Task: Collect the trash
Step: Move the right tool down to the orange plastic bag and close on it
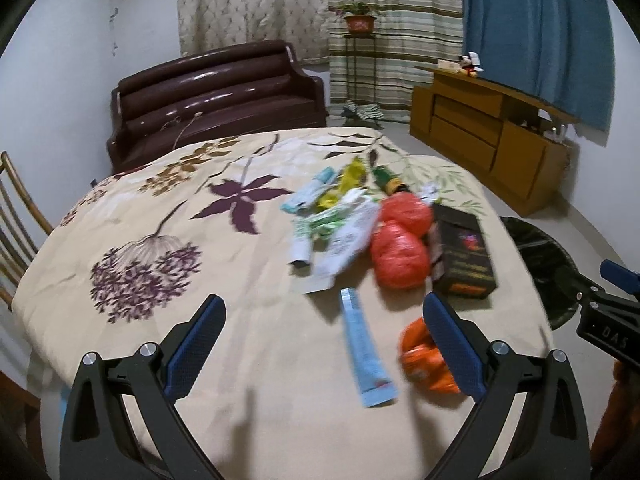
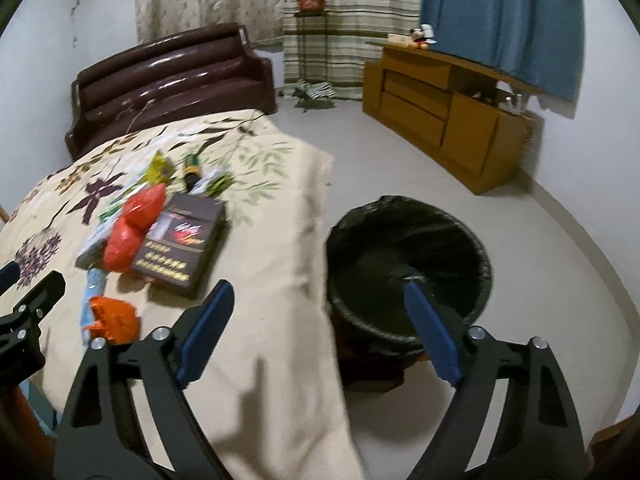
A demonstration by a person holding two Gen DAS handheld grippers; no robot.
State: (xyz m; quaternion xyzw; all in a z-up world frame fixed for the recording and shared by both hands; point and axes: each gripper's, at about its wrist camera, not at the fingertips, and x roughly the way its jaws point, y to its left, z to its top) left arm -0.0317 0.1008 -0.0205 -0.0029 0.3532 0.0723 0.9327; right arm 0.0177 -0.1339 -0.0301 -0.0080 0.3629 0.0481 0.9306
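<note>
Trash lies on the floral tablecloth (image 1: 168, 208): a light blue tube (image 1: 366, 354), an orange wrapper (image 1: 424, 358), two red bags (image 1: 400, 256), a black box (image 1: 464, 256), white and green wrappers (image 1: 340, 232) and a small bottle (image 1: 390, 182). My left gripper (image 1: 324, 308) is open and empty, just above the tube, its right finger beside the orange wrapper. My right gripper (image 2: 318, 292) is open and empty over the table's edge and the black-lined bin (image 2: 408, 268). The box (image 2: 182, 240), red bags (image 2: 134, 226) and orange wrapper (image 2: 114, 318) show at the left of the right wrist view.
A brown sofa (image 1: 216, 96) stands behind the table. A wooden cabinet (image 1: 492, 136) is along the right wall. A chair (image 1: 16, 224) is at the table's left. The bin (image 1: 548, 268) stands on the floor right of the table. A plant stand (image 1: 360, 24) is by the curtains.
</note>
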